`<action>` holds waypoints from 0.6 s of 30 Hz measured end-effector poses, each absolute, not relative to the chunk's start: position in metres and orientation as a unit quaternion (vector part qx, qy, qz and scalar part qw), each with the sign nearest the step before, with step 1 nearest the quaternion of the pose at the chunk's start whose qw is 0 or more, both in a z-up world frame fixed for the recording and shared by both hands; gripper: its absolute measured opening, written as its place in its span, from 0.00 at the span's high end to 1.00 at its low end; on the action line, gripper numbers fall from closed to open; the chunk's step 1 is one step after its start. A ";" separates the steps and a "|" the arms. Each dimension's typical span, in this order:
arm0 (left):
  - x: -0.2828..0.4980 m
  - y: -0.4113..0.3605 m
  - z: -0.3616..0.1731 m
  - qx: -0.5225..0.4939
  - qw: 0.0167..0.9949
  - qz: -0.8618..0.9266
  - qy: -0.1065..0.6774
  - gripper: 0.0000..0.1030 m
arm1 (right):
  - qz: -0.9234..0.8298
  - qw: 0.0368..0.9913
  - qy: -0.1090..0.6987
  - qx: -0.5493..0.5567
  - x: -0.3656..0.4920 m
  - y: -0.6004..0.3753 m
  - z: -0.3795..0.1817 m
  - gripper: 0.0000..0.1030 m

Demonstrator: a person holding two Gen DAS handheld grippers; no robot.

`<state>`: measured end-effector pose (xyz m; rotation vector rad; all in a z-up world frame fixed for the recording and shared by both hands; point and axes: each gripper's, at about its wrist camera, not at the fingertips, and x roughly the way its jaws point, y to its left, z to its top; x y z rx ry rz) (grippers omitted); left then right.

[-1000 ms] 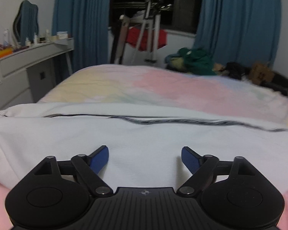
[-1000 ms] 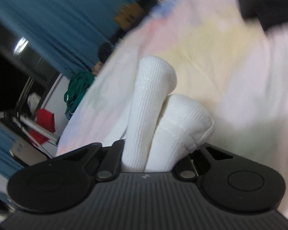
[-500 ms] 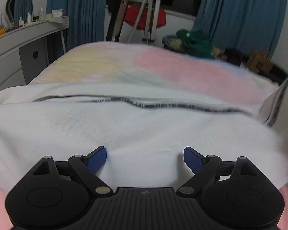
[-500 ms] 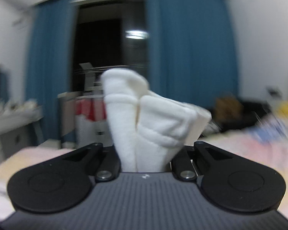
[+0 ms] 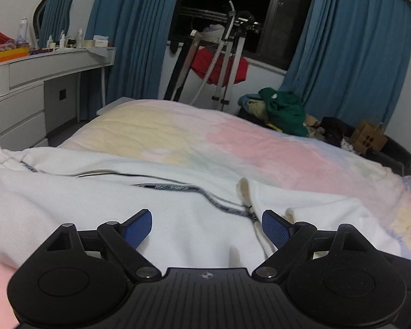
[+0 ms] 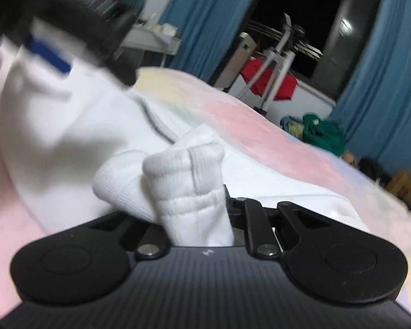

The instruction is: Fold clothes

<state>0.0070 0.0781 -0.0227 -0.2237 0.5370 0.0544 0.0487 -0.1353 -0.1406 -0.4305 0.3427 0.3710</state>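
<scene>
A white knit garment [image 5: 101, 192] with a dark striped seam and a cream drawstring [image 5: 246, 194] lies spread on the pastel bedspread [image 5: 233, 142]. My left gripper [image 5: 207, 227] hovers low over its middle, open, with nothing between the blue pads [image 5: 138, 226]. In the right wrist view my right gripper [image 6: 197, 208] is shut on a bunched white ribbed cuff [image 6: 186, 181] of the same garment [image 6: 68, 126], held just above the cloth. That cuff hides the right fingertips. The left gripper [image 6: 68, 19] shows blurred at the upper left there.
A white dresser [image 5: 27, 87] with bottles stands left of the bed. Beyond the far edge are a drying rack with red cloth [image 5: 219, 63], a heap of green clothes [image 5: 282, 112] and a cardboard box [image 5: 368, 138]. Blue curtains [image 5: 350, 54] frame a dark window.
The right gripper swung across the room with the cuff, rolled upright, and came down over the garment. A folded layer with the drawstring now lies at the right. The left gripper lifted slightly.
</scene>
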 end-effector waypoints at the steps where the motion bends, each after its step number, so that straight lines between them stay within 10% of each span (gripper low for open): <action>1: 0.007 0.078 -0.022 -0.111 0.959 0.025 0.261 0.14 | 0.180 0.948 0.164 -0.204 0.048 -0.135 -0.135 0.86; 8: 0.011 0.077 -0.025 -0.121 0.960 0.014 0.254 0.14 | 0.196 0.941 0.186 -0.202 0.035 -0.110 -0.143 0.80; 13: 0.011 0.083 -0.029 -0.140 0.958 0.007 0.251 0.14 | 0.261 0.922 0.235 -0.160 0.020 -0.122 -0.119 0.38; 18: 0.009 0.090 -0.028 -0.176 0.951 0.010 0.255 0.14 | 0.292 0.916 0.250 -0.117 0.003 -0.148 -0.093 0.37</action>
